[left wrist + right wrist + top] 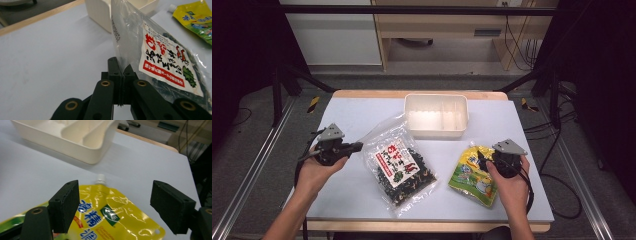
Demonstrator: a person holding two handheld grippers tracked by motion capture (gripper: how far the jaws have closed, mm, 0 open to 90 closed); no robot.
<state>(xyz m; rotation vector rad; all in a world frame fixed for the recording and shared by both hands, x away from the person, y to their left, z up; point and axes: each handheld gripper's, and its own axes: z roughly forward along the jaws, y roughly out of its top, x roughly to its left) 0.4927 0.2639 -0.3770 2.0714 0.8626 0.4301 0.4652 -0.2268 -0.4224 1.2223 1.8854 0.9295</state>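
A clear bag of dark dried seaweed (pixel 399 167) with a red-and-white label lies on the white table, its left edge lifted. My left gripper (pixel 359 146) is shut on that edge; in the left gripper view the closed jaws (pixel 122 68) pinch the clear film of the bag (pixel 162 62), which rises above them. A yellow-green spouted pouch (pixel 472 175) lies at the right. My right gripper (pixel 482 157) hovers over it, open, and in the right gripper view (pixel 115 202) the pouch (pixel 112 215) lies below the wide-spread pads, its white cap pointing at the tray.
A cream divided tray (pixel 437 130) stands at the back middle of the table (pixel 357 115), also seen from the right gripper (pixel 75 152) and behind the bag (pixel 100 15). The yellow pouch (pixel 197 17) shows far right. Dark frame posts flank the table.
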